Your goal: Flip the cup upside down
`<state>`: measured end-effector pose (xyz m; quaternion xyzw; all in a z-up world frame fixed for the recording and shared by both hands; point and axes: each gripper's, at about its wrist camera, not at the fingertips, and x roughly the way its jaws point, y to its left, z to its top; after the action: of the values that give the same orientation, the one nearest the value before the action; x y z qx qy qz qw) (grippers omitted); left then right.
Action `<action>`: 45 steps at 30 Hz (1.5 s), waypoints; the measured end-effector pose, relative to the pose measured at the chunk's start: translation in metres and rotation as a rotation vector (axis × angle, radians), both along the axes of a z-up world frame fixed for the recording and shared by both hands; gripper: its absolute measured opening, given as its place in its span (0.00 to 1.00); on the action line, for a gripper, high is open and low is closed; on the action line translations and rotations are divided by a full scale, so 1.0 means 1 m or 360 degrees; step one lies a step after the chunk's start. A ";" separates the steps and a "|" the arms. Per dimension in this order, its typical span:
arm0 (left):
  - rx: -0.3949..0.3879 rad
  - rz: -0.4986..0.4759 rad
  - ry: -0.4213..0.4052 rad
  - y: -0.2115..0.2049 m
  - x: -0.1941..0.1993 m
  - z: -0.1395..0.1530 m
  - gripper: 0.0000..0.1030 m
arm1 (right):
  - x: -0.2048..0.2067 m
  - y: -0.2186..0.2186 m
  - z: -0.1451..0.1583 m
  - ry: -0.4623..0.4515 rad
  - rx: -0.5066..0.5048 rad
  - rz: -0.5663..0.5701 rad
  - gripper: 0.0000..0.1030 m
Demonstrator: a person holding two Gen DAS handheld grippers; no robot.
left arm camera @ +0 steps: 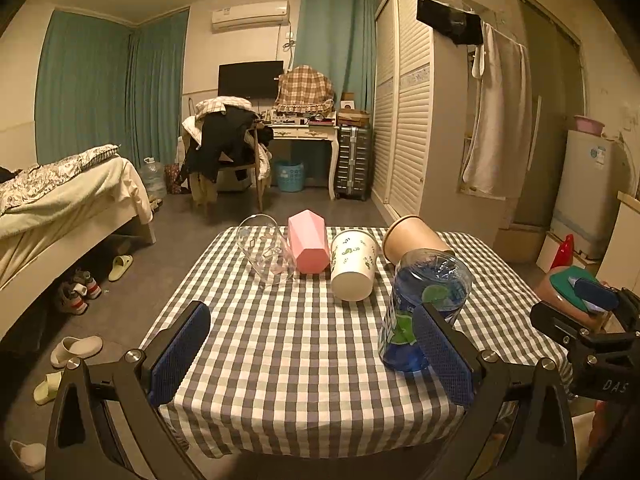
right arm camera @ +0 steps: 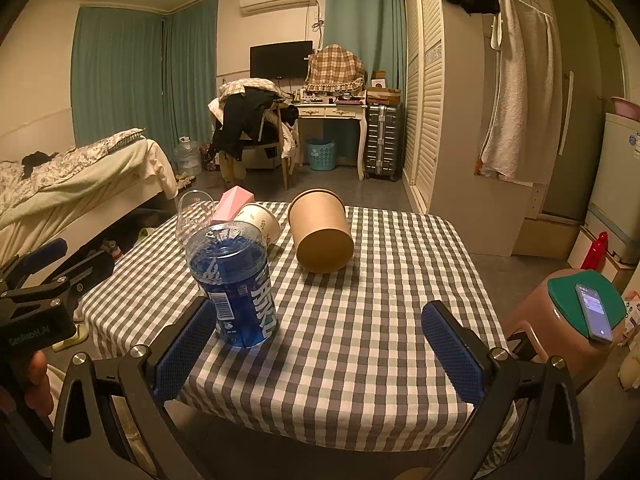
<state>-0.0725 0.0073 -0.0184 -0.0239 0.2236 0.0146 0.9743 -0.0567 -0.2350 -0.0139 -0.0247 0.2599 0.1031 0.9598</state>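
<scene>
Several cups stand upside down on the checked table [left arm camera: 280,344]: a clear glass [left arm camera: 264,250], a pink faceted cup [left arm camera: 308,242], a white printed paper cup [left arm camera: 354,264], a brown paper cup [left arm camera: 416,240] and a blue plastic cup [left arm camera: 424,312] nearest. In the right wrist view the blue cup [right arm camera: 234,280] stands front left and the brown cup [right arm camera: 320,230] behind it. My left gripper [left arm camera: 316,352] is open and empty over the near table edge, its right finger just in front of the blue cup. My right gripper [right arm camera: 320,354] is open and empty, the blue cup by its left finger.
A brown stool [right arm camera: 560,320] with a green top and a phone [right arm camera: 594,312] stands right of the table. A bed [left arm camera: 60,200] and slippers [left arm camera: 76,350] lie to the left. A chair, desk and wardrobe stand behind.
</scene>
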 end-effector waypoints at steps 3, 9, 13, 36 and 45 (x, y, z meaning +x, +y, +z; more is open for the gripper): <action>0.0002 -0.0002 0.0000 -0.001 -0.001 0.000 1.00 | 0.000 0.000 0.000 -0.0003 -0.0001 -0.0005 1.00; 0.0002 -0.0001 0.0001 -0.001 -0.002 0.000 1.00 | -0.001 -0.001 0.001 -0.0006 0.0003 -0.0008 1.00; 0.0003 0.0000 0.0003 -0.001 -0.002 0.000 1.00 | -0.002 -0.001 0.001 -0.0007 0.0003 -0.0007 1.00; 0.0001 0.0005 0.0013 0.000 -0.004 -0.001 1.00 | 0.000 0.000 -0.002 0.0015 0.0004 -0.0003 1.00; -0.0001 0.0004 0.0012 0.001 -0.005 -0.002 1.00 | 0.002 0.001 -0.007 0.0027 0.0002 0.0000 1.00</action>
<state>-0.0775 0.0079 -0.0199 -0.0243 0.2274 0.0157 0.9734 -0.0552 -0.2336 -0.0207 -0.0232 0.2681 0.1033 0.9576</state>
